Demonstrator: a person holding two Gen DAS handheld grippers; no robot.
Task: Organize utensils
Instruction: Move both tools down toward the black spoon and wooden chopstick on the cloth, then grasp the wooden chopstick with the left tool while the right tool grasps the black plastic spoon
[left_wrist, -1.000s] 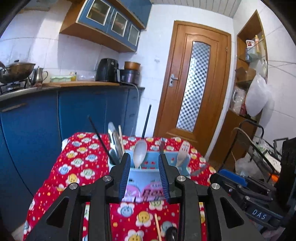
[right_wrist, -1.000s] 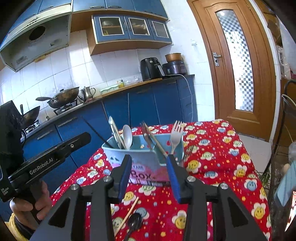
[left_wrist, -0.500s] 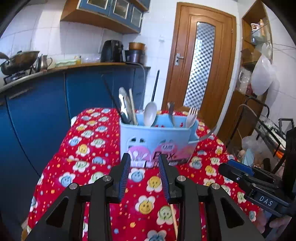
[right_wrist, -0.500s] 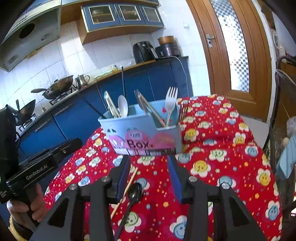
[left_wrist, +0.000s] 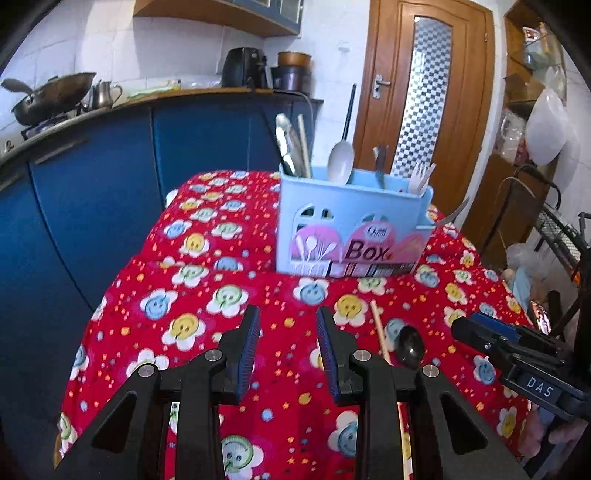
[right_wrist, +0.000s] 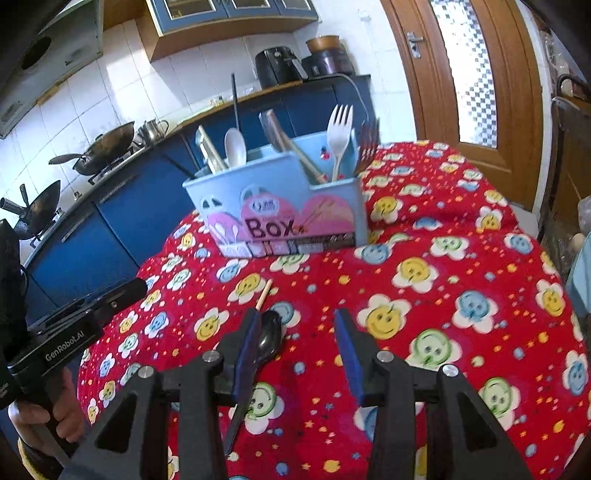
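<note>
A light blue utensil box marked "Box" stands on the red flower tablecloth, holding spoons, forks, chopsticks and a knife; it also shows in the right wrist view. A black spoon and a wooden chopstick lie on the cloth in front of it. In the right wrist view the black spoon lies just beside the left finger, the chopstick beyond it. My left gripper is open and empty, left of the spoon. My right gripper is open and empty above the cloth.
Blue kitchen cabinets with woks and a kettle on the counter run behind and left of the table. A wooden door stands behind the box. Shelves and a rack are at the right. The table edge drops off at the left.
Both grippers have pulled back from the box and tilted down toward the cloth. The box now looks farther off, and the black spoon and chopstick lie near the fingers.
</note>
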